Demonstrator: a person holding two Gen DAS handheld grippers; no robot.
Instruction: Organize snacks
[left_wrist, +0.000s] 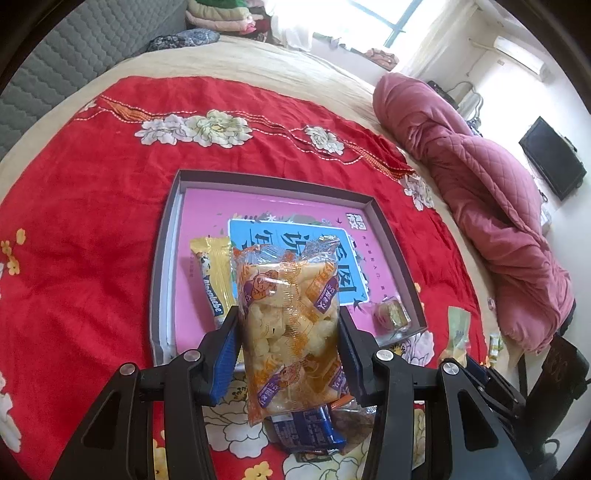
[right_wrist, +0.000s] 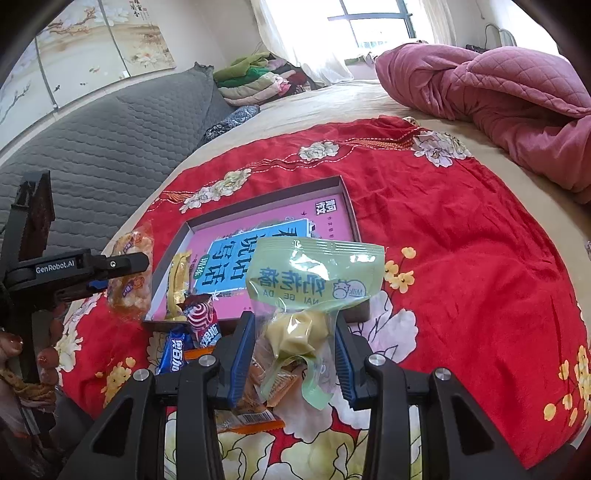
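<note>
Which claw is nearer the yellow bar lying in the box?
Left. The left claw, shut on the puffed-snack bag, hangs just beside the yellow bar; the right claw, gripping the green packet, sits farther off.

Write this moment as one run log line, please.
left gripper: holds orange snack bag | right gripper: holds green packet | box: open

Box (left_wrist: 391, 225) floor open at far end; yellow bar (left_wrist: 211, 273) and what looks like a cake (left_wrist: 392, 314) crowd its near corners.
</note>
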